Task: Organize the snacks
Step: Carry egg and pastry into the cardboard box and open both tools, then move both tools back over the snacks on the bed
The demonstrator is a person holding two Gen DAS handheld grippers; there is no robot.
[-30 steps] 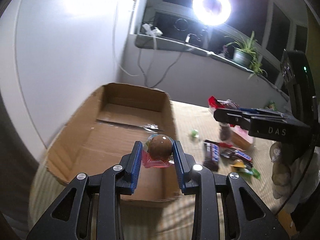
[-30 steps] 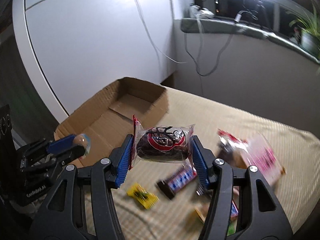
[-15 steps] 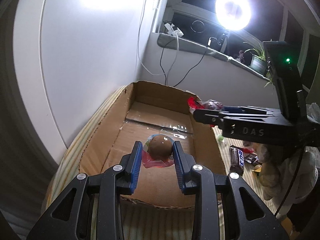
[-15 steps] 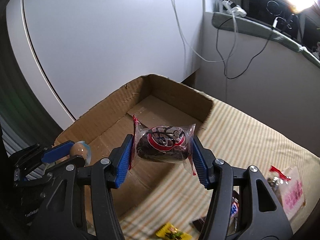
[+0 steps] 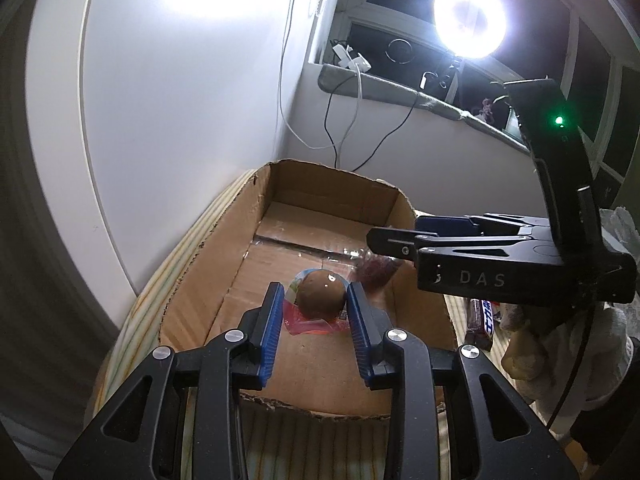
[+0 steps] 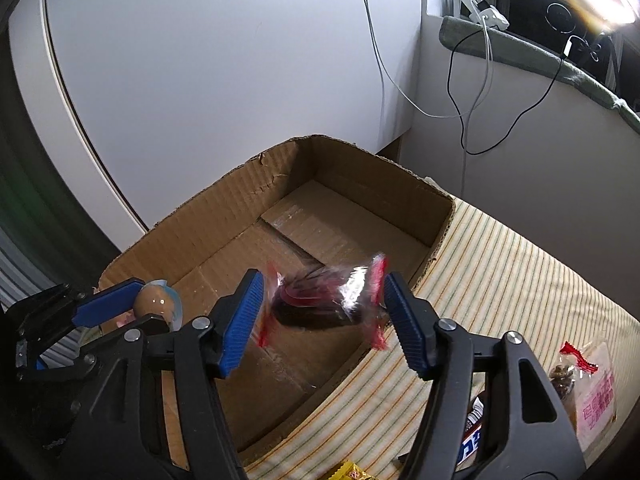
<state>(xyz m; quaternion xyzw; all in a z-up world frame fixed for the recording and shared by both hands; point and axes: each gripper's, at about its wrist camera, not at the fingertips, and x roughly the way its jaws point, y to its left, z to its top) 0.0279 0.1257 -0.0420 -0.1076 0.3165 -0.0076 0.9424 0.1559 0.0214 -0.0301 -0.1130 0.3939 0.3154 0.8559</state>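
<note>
Over the cardboard box (image 6: pixel 224 216): left hand-held gripper (image 5: pixel 316 312) squeezing a round brown snack (image 5: pixel 322 294); right hand-held gripper (image 6: pixel 324 312) opening, wrapped cake (image 6: pixel 320 300) loose between; candy bar (image 5: pixel 482 324) beside box.

Dim indoor room at night, lit mainly by a round ring light (image 5: pixel 469 22) that blows out to white glare and throws a bright patch on the white wall (image 5: pixel 192 80). Both fisheye views bend straight edges and darken at the corners. The red-wrapped snack (image 6: pixel 326 298) is motion-blurred; the cardboard box (image 6: pixel 352 184) interior lies in soft shadow.
</note>
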